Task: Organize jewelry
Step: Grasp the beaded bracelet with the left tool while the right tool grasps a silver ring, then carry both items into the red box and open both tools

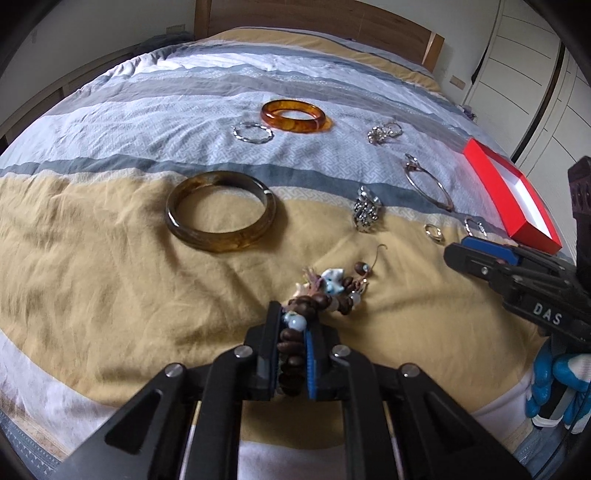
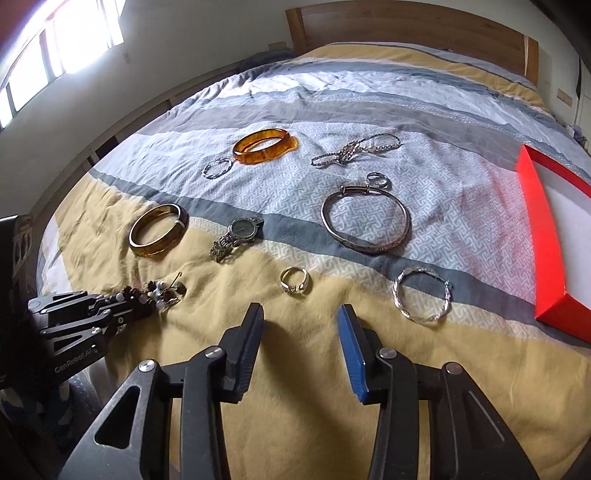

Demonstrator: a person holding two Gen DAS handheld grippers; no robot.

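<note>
My left gripper (image 1: 291, 314) is shut on a brown beaded bracelet (image 1: 325, 291) with pale blue charms, low over the yellow band of the bedspread; it also shows in the right wrist view (image 2: 159, 293). My right gripper (image 2: 301, 317) is open and empty, just short of a gold ring (image 2: 294, 281). A red box (image 2: 554, 236) with a white inside lies at the right; it also shows in the left wrist view (image 1: 511, 192). On the bedspread lie a dark amber bangle (image 1: 221, 211), an orange bangle (image 1: 294, 116), a watch (image 2: 236, 236), a large silver bangle (image 2: 365, 224) and a twisted silver bangle (image 2: 422, 299).
A small twisted silver ring (image 2: 217, 168), a rhinestone chain (image 2: 354, 149) and a small ring (image 2: 377, 180) lie farther back on the bed. The wooden headboard (image 2: 406, 29) stands behind. A window (image 2: 55, 48) is at the left. White wardrobe doors (image 1: 524, 74) are at the right.
</note>
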